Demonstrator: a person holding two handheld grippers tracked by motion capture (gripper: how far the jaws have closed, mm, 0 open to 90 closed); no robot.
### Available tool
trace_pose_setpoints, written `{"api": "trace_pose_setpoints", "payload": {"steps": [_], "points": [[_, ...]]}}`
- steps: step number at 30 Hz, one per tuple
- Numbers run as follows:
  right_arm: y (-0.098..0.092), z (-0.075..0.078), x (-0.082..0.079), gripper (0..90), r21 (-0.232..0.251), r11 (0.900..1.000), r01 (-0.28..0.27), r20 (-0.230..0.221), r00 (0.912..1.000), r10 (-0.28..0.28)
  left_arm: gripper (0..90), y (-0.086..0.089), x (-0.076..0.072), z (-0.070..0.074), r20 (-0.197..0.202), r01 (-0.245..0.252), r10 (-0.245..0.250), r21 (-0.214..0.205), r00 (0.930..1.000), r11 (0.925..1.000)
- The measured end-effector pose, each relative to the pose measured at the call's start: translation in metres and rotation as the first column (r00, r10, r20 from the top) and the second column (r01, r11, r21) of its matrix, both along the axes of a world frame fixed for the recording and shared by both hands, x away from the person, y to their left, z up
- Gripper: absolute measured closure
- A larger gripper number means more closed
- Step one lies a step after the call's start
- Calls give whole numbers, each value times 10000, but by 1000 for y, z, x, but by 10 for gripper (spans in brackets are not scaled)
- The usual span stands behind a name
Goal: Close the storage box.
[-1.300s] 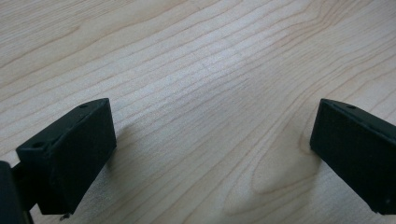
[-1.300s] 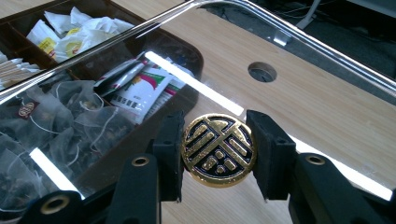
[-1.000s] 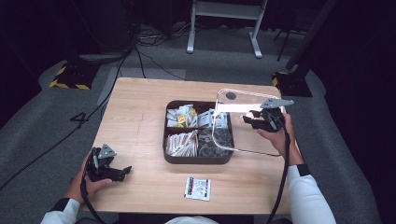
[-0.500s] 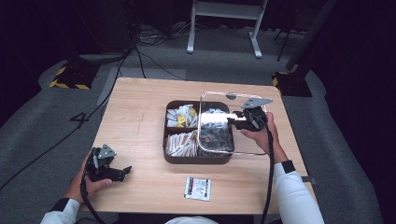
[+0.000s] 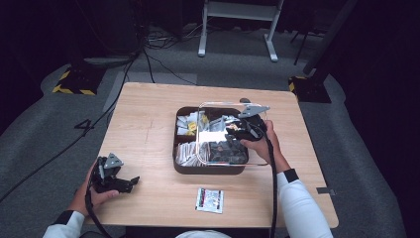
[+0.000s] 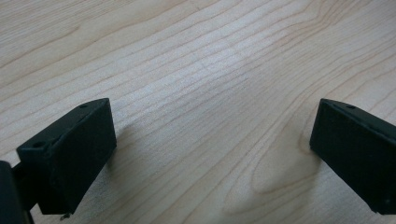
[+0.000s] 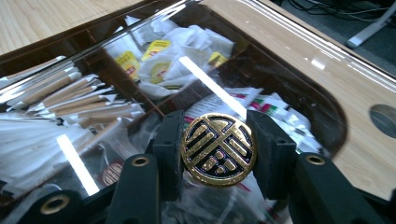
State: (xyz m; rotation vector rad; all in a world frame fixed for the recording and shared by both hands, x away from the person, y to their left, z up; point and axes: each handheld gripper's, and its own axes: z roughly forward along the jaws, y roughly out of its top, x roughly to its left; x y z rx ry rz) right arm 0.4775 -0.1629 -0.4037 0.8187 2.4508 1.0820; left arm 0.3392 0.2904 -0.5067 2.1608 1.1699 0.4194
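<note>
Dark studio floor with cables surrounds a pale wooden table (image 5: 148, 124) at frame centre. Lower left: left gripper (image 5: 130, 181) rests on the tabletop in the person's hand, jaws spread wide with nothing between them. Lower centre: a small sachet (image 5: 209, 200) lies alone near the front edge. Centre: a dark compartmented box (image 5: 184, 167) of sachets and paper sticks. Right of centre: right gripper (image 7: 218, 149) clamps the gold-and-black round knob (image 7: 218, 150) of a clear lid (image 5: 213, 135), held over the box but offset toward frame right; seating it likely needs a leftward shift, the right hand being nearer
</note>
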Motion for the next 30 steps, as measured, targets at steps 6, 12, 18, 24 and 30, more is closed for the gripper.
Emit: {"api": "trace_pose_setpoints", "payload": {"steps": [6, 12, 18, 24, 30], "points": [[17, -7, 1, 591, -23, 9998, -209, -140, 9997, 209, 7, 0, 0, 0, 3, -35, 35, -8, 10000, 10000], [29, -12, 2, 591, -15, 9994, -350, -245, 9991, 349, 6, 0, 0, 0, -36, -35, 35, -29, 10000, 10000], [39, -15, 3, 591, 24, 9989, -469, -289, 9985, 469, 7, 0, 0, 0, -21, -21, 21, -2, 10000, 10000], [50, -19, 4, 591, -38, 9985, -551, -366, 9978, 549, 6, 0, 0, 0, -33, -38, 38, -30, 10000, 10000], [57, -22, 6, 591, -29, 9984, -568, -420, 9975, 566, 7, 0, 0, 0, -23, -20, 20, 0, 10000, 10000]]}}
